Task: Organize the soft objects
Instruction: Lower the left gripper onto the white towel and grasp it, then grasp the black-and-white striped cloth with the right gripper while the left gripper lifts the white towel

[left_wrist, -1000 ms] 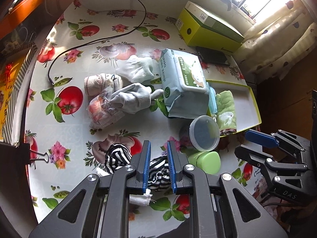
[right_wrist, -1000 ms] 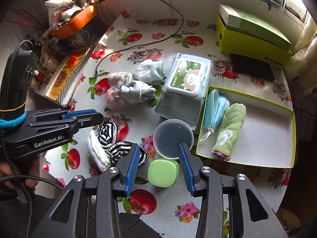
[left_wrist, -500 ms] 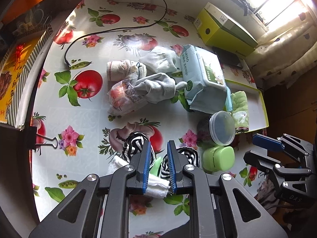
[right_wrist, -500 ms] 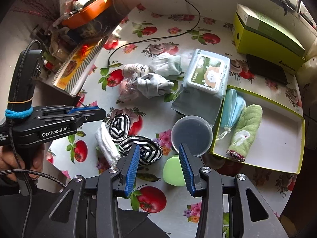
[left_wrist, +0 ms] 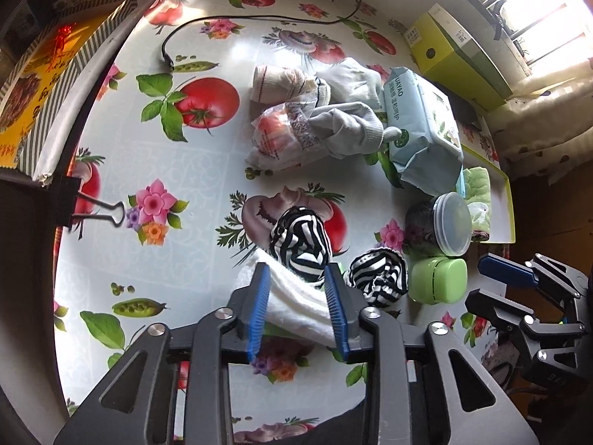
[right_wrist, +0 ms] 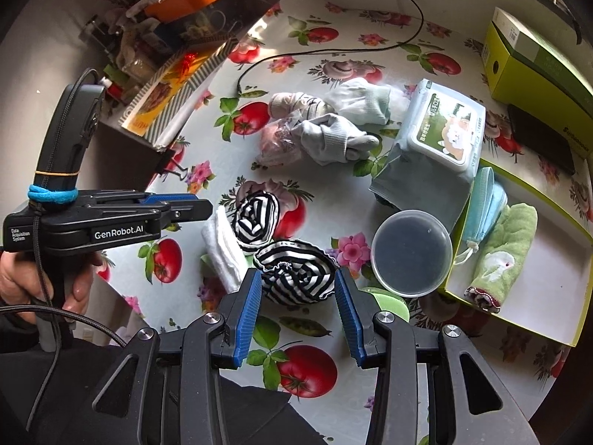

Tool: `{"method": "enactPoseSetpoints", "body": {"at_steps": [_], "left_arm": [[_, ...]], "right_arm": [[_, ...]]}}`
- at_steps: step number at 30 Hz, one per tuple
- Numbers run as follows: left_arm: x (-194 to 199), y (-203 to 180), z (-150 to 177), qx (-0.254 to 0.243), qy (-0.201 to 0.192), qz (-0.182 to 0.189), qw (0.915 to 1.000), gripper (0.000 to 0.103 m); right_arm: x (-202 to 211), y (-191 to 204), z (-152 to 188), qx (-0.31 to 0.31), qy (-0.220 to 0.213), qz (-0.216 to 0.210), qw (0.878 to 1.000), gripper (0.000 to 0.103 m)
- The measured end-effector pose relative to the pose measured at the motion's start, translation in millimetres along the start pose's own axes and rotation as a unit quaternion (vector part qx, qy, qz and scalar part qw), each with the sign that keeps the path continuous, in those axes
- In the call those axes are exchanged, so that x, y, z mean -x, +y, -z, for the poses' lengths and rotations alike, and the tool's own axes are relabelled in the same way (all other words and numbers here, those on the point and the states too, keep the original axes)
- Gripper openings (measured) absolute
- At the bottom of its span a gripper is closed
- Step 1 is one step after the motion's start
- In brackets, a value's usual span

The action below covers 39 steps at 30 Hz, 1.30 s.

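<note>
Towel (right_wrist: 498,256) and blue pouch (right_wrist: 481,204) lie in yellow tray (right_wrist: 548,296); left claw (left_wrist: 298,311) opening, right claw (right_wrist: 298,309) open.

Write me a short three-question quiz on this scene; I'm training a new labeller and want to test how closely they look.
1. True or false: the green towel lies inside the yellow-rimmed tray.
2. What lies between the left gripper fingers? A) white folded cloth B) green soap box C) wet-wipes pack
3. Fill in: the right gripper frames a black-and-white ____ bundle.

Key: 1 true; 2 A; 3 striped.
</note>
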<state>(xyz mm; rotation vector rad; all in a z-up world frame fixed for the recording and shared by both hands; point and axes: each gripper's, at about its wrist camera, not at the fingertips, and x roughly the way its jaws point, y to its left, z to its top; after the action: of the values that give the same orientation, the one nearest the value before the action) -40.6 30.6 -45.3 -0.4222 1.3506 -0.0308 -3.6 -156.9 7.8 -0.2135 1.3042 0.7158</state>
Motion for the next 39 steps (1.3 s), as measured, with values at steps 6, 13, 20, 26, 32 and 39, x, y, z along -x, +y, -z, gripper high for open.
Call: {"method": "enactPoseSetpoints", "body": {"at_steps": [6, 13, 20, 26, 32, 39], "left_arm": [[-22, 8, 12, 0.031, 0.045, 0.01, 0.9984, 0.043], [-43, 10, 12, 0.062, 0.07, 0.024, 0.9953, 0.044], [-57, 8, 7, 0.075, 0.083, 0.027, 0.9934, 0.045], [-51, 14, 7, 0.068, 0.064, 0.032, 0.9951, 0.007], [-31, 23, -2, 0.057, 0.03, 0.032, 0.9974, 0.0], [-15, 45, -17, 0.057, -0.003, 0.011, 0.9983, 0.0]], "right_arm": [[-3, -1, -1, 0.002, 0.006, -0.002, 1.0, 0.04], [-6, -3, 1, 0.0, 0.013, 0.0, 1.0, 0.04], [-8, -4, 0, 0.001, 0.016, 0.001, 1.0, 0.04], [-13, 1, -5, 0.008, 0.02, -0.002, 1.0, 0.04], [-16, 4, -13, 0.013, 0.021, -0.003, 1.0, 0.04], [-31, 12, -27, 0.021, 0.03, -0.014, 0.999, 0.04]]}}
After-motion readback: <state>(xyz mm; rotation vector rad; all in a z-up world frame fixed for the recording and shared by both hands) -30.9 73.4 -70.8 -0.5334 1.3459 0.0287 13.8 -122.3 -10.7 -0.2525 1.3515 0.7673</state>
